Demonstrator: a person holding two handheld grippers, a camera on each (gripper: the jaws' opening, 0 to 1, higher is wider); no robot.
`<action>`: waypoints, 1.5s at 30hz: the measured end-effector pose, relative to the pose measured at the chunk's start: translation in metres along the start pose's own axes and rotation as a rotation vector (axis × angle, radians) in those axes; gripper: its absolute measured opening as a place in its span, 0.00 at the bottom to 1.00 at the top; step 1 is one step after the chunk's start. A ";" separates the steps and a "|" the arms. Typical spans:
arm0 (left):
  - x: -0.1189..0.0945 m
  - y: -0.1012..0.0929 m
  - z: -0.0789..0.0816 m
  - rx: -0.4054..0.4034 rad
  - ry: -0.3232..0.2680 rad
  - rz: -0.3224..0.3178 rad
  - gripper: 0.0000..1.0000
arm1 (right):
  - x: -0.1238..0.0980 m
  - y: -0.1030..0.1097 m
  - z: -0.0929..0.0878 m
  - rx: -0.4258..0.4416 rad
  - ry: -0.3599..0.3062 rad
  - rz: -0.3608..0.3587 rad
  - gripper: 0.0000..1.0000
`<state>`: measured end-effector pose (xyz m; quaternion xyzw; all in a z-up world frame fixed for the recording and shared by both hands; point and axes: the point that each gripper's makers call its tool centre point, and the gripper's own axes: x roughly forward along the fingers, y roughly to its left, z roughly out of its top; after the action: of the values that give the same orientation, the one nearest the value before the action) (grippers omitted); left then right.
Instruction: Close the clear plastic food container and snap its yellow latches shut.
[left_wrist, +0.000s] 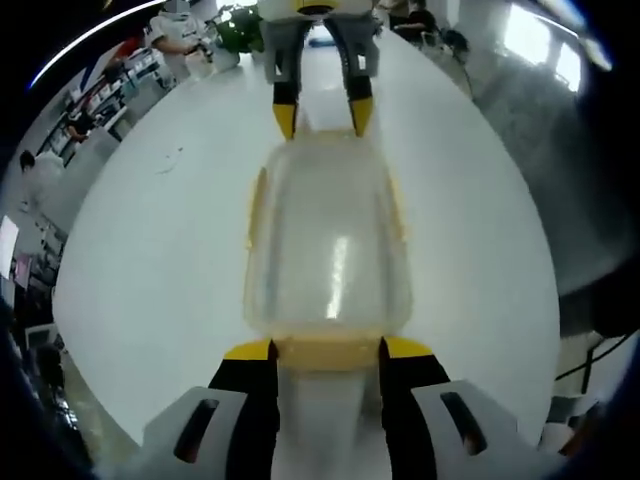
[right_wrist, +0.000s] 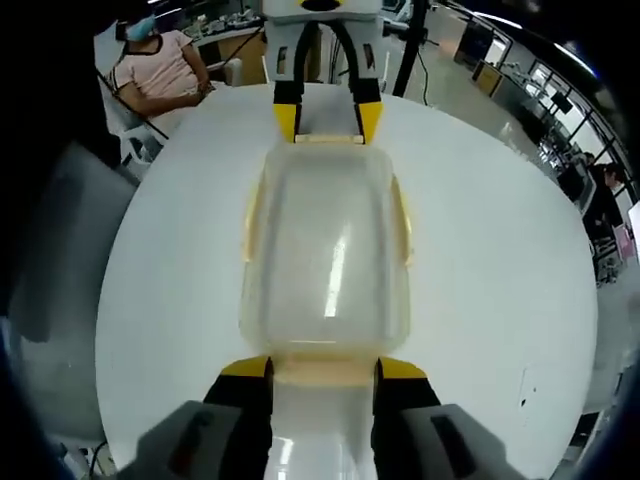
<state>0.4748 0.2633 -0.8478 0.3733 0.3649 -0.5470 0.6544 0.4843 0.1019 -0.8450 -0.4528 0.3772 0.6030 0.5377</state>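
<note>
- Left gripper view: left gripper, jaws spread, yellow tips at the near end latch of the clear rectangular plastic food container, lid on, lying on the smooth white round table. Right gripper meets the far end.
- Right gripper view: right gripper likewise spread at the near yellow latch; container central on table.
</note>
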 end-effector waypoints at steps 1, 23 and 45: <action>-0.003 -0.002 0.002 -0.006 -0.001 0.004 0.36 | -0.003 0.001 0.000 -0.006 0.000 -0.004 0.36; -0.030 -0.024 0.045 -0.038 0.003 0.090 0.36 | -0.044 0.019 -0.014 -0.060 -0.031 -0.039 0.36; -0.011 -0.034 0.101 -0.077 0.001 0.135 0.36 | -0.072 0.026 -0.068 -0.080 -0.058 -0.056 0.36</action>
<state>0.4468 0.1740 -0.7950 0.3718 0.3600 -0.4872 0.7034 0.4686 0.0127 -0.7980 -0.4667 0.3241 0.6153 0.5464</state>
